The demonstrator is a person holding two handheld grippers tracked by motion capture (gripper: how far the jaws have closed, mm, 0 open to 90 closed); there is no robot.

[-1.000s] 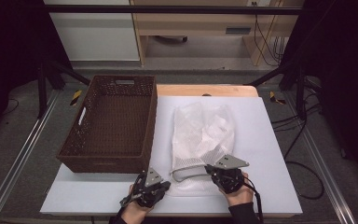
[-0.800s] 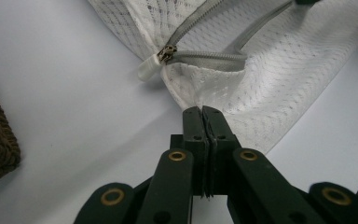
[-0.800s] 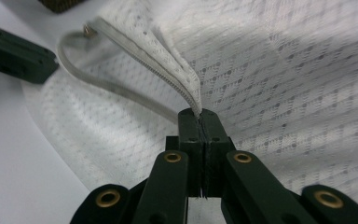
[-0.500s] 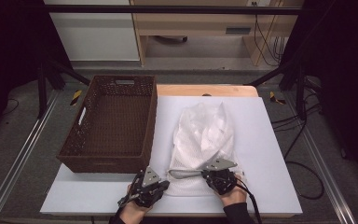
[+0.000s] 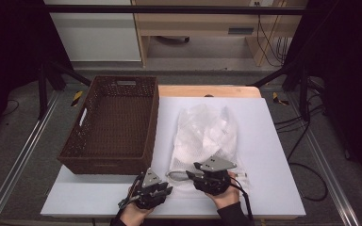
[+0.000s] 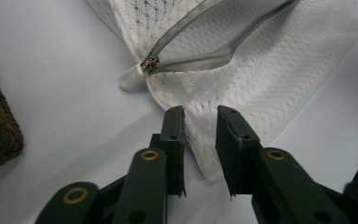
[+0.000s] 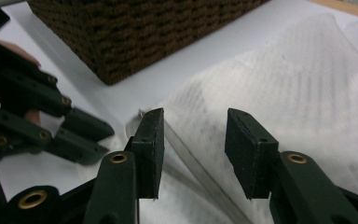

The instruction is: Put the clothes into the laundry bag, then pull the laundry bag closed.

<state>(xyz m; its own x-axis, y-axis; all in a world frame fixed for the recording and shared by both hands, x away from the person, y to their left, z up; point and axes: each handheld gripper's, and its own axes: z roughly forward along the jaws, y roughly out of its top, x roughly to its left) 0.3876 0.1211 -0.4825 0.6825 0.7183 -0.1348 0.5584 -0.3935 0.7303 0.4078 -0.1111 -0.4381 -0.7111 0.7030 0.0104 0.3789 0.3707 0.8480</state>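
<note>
Dim room, dark frame rails at both sides, white counter (image 5: pixel 273 188) in the middle. Found the white mesh bag (image 5: pixel 207 136) lying on this counter, right of centre, with its zipped end at the near edge, just in front of both hands.

Noted the jaws of the left hand-held gripper (image 6: pixel 200 114) just opening a little: narrow gap, near corner of the bag between the pads, no pressing on it. Noted the jaws of the right hand-held gripper (image 7: pixel 193 121) just opening much wider, standing astride the grey zipper (image 6: pixel 200 58) and holding nothing. Saw the zipper pull (image 6: pixel 150 64) at the left end of its track, beside a small white tab, so the mouth looked closed there.

Judged this as a release: bag set down and free, zip work probably finished or paused, next step likely a new grasp and a move toward the basket.

Saw the brown wicker basket (image 5: pixel 106 162) to the left, close beside the bag, empty inside. Counted its tall near wall as the main obstacle for a lift from this place. Saw also cables on the floor at the far right, and a wooden shelf at the far side, well apart from the work.
</note>
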